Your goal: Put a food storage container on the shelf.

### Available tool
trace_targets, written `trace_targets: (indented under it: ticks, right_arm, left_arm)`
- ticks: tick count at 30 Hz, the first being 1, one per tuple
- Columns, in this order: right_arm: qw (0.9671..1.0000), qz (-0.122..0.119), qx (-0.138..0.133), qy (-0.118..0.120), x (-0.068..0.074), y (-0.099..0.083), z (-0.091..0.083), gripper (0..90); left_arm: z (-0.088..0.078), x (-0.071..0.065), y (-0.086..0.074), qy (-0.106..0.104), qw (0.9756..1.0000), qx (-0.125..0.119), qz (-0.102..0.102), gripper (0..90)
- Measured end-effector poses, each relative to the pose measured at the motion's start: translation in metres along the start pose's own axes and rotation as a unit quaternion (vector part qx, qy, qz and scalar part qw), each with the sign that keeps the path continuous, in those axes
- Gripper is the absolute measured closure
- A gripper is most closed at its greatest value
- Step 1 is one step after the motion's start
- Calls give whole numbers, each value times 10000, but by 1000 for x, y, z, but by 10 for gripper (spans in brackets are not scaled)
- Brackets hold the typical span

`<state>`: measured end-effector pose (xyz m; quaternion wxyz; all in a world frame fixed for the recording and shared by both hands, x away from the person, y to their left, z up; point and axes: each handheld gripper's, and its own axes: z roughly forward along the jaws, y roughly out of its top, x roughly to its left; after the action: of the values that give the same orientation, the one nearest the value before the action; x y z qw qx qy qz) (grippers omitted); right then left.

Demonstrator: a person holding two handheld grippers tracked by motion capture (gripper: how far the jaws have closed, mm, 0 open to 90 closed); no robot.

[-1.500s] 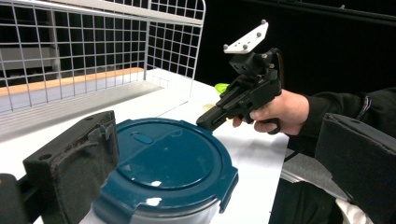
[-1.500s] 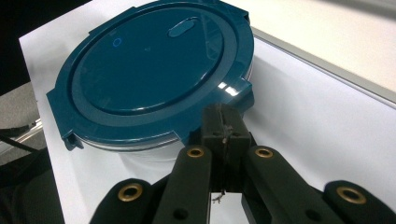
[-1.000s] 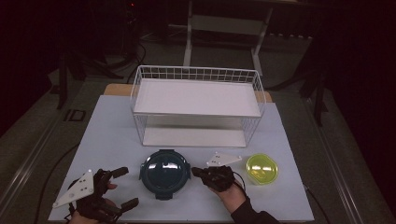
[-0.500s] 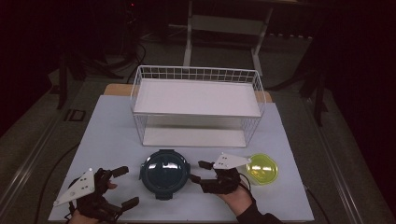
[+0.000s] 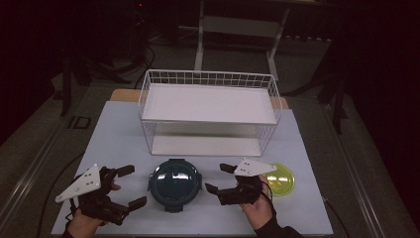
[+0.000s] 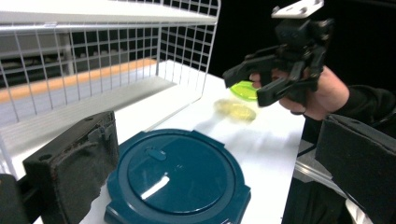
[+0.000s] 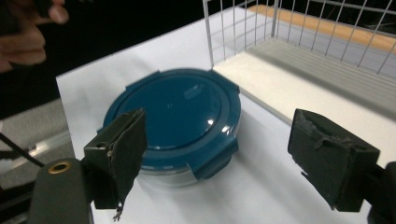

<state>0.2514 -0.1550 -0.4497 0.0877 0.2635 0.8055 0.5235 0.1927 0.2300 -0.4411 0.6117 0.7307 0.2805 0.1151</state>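
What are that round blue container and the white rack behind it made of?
The container looks like glossy moulded plastic on top: light glints off its lid and it has clip tabs; its base seems clear, perhaps glass. The rack looks like white-coated metal wire, a thin welded grid, with flat matte shelves.

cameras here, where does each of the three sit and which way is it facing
High view: above the person's side of the table, facing forward and down on the white wire rack; both hands and the left gripper show.
Left gripper view: rides that gripper, faces across the round dark teal lidded container toward the right gripper; own jaws show.
Right gripper view: rides that gripper, faces the container; own jaws show, just opened, nothing between.
Shared: all show container and rack.
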Motion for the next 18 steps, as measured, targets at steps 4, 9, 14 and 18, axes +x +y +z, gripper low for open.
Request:
trace_targets:
  ticks: [4,9,14,18]
  right_arm:
    - [9998,-14,-78,-172,0,2,-1,191]
    - [9993,199,37,-328,-2,3,6,112]
    - [9982,514,98,-284,-7,-2,15,104]
    - [9965,789,153,-212,-12,-4,22,111]
  left_arm:
    - [3,9,0,54,9997,133,-199,0]
    - [9,20,0,121,9985,298,-453,0]
    - [16,35,-5,147,9951,494,-846,0]
    - [23,46,-12,175,9893,722,-1258,15]
